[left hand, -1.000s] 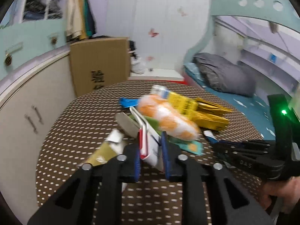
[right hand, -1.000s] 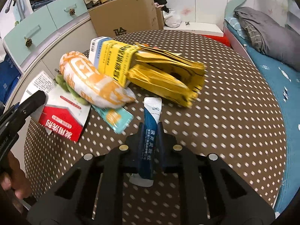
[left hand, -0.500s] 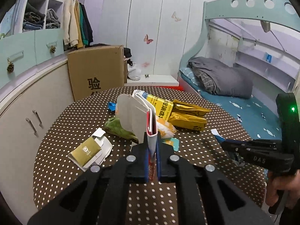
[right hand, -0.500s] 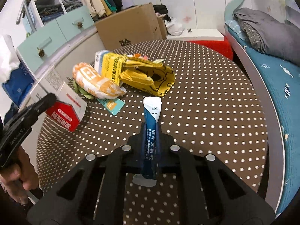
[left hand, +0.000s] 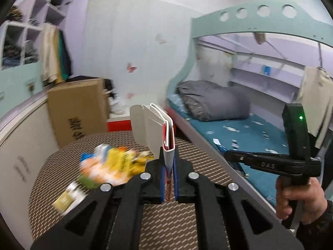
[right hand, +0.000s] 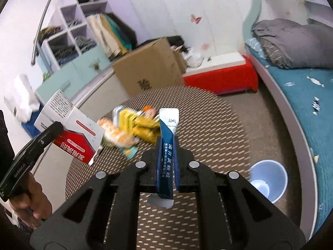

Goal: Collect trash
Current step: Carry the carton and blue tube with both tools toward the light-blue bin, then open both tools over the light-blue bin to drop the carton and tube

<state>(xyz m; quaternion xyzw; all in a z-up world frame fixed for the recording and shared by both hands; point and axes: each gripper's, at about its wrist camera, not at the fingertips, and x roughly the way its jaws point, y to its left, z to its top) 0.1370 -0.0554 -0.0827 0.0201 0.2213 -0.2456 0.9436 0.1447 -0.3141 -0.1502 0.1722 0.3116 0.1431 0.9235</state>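
While left jaws pinch a flattened carton [left hand: 164,129], right jaws clamp a blue sachet [right hand: 167,143] — both nearly closed

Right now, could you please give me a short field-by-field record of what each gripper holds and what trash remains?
left gripper: shut on red-and-white box, lifted above table
right gripper: shut on blue sachet, lifted
left on table: yellow and orange wrappers, small card
bin: on floor, right of table
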